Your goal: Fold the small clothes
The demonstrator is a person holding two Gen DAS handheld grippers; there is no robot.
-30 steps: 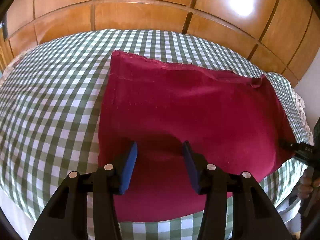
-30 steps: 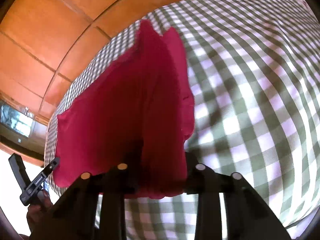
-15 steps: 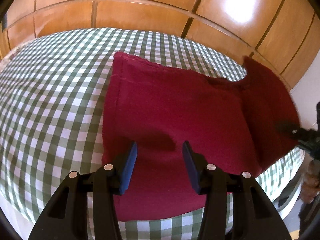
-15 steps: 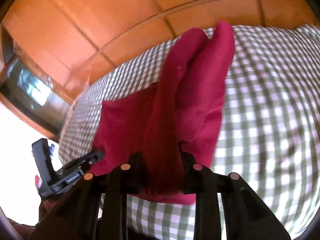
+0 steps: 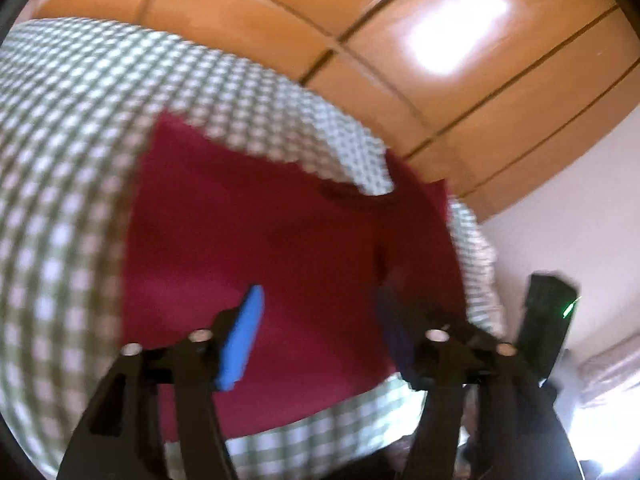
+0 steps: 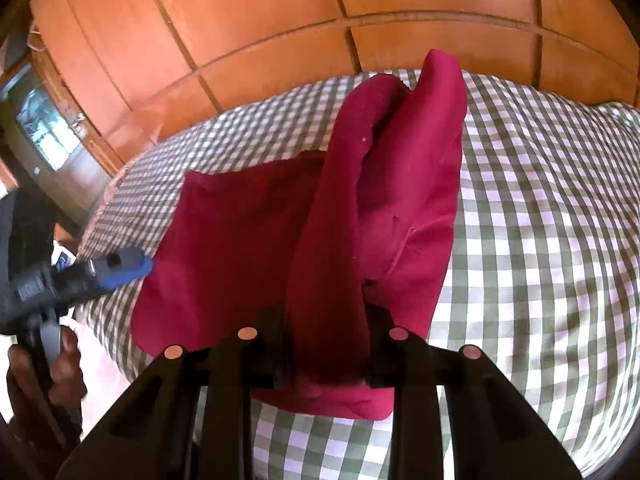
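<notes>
A dark red cloth (image 5: 256,232) lies on a green-and-white checked tablecloth (image 5: 72,168). In the blurred left wrist view my left gripper (image 5: 320,320) hovers over the cloth's near part, its jaws opening, blue pads apart with nothing pressed between them. In the right wrist view my right gripper (image 6: 324,344) is shut on a bunched fold of the red cloth (image 6: 332,240) and holds that side lifted off the table, so it stands up in two ridges. The left gripper (image 6: 116,266) shows there at the cloth's left edge, held by a hand (image 6: 44,364).
A wall of glossy wooden panels (image 6: 280,32) runs behind the table. The checked tablecloth (image 6: 540,220) spreads wide to the right of the cloth. A glass-fronted cabinet (image 6: 48,136) stands at the far left. The table edge falls away at the near side.
The left gripper's pads have spread wider and its view has swung and tilted, now blurred. The right gripper has carried the cloth's side up and over toward the middle, raising the fold.
</notes>
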